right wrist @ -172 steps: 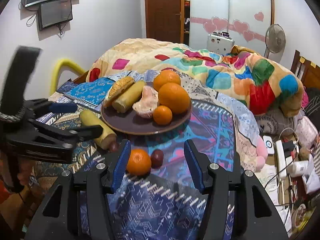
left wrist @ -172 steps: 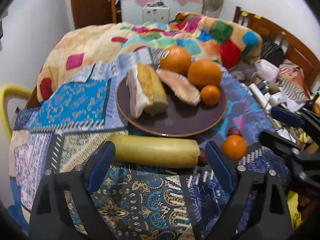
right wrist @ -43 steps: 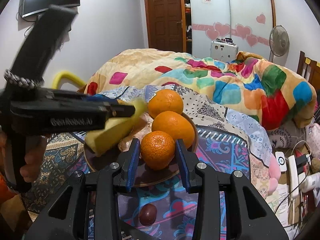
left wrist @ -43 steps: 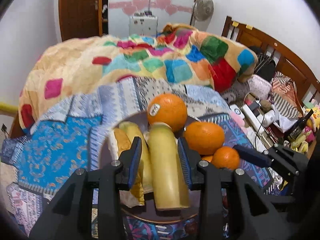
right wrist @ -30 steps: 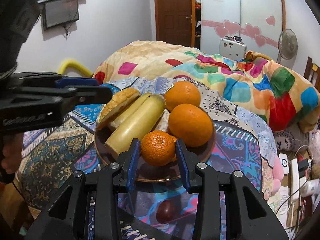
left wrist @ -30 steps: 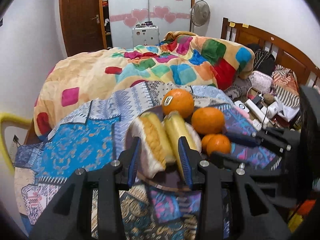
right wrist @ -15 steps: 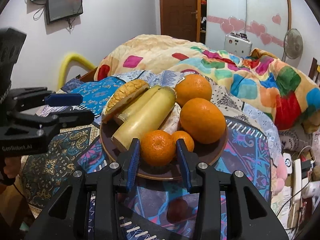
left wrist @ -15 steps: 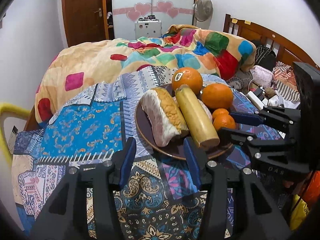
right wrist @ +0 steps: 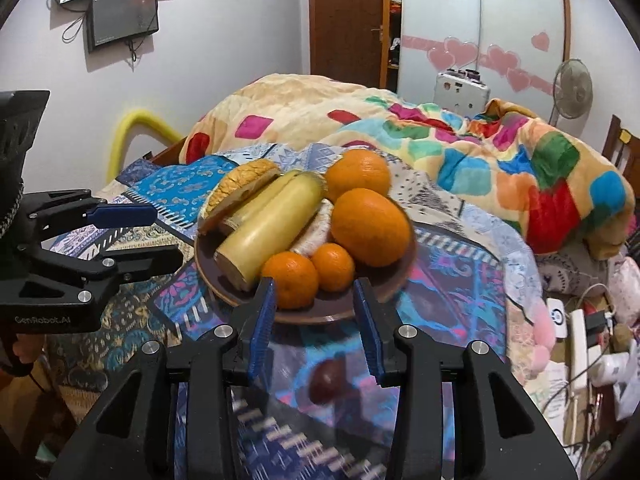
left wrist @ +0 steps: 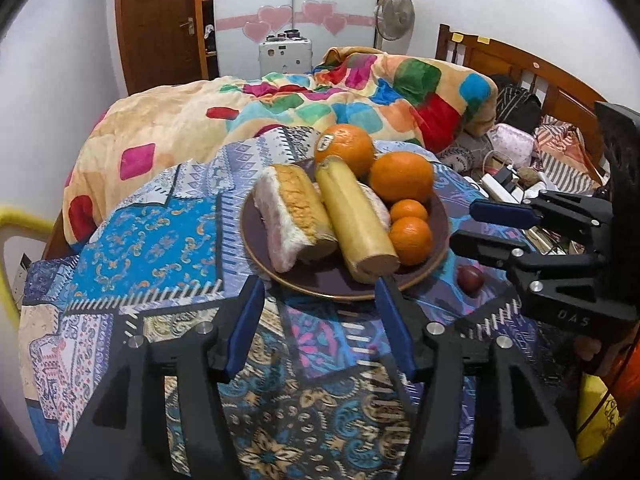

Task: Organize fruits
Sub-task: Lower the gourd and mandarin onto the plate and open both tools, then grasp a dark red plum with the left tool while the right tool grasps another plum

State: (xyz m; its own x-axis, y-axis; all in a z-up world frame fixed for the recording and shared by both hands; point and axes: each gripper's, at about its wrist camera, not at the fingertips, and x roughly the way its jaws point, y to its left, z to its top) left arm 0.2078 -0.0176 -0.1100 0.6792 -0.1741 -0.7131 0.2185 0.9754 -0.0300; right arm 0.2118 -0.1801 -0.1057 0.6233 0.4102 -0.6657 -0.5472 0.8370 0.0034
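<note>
Patterned cloth (left wrist: 152,240): both grippers' jaws now empty, off plate (left wrist: 438,216).

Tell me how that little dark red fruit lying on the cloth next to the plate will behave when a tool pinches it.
The dark red fruit looks round and smooth, so it may slip or roll away across the patterned cloth. It seems small against the open right tool, so the pinch probably needs centring. Firmness can't be judged.
</note>
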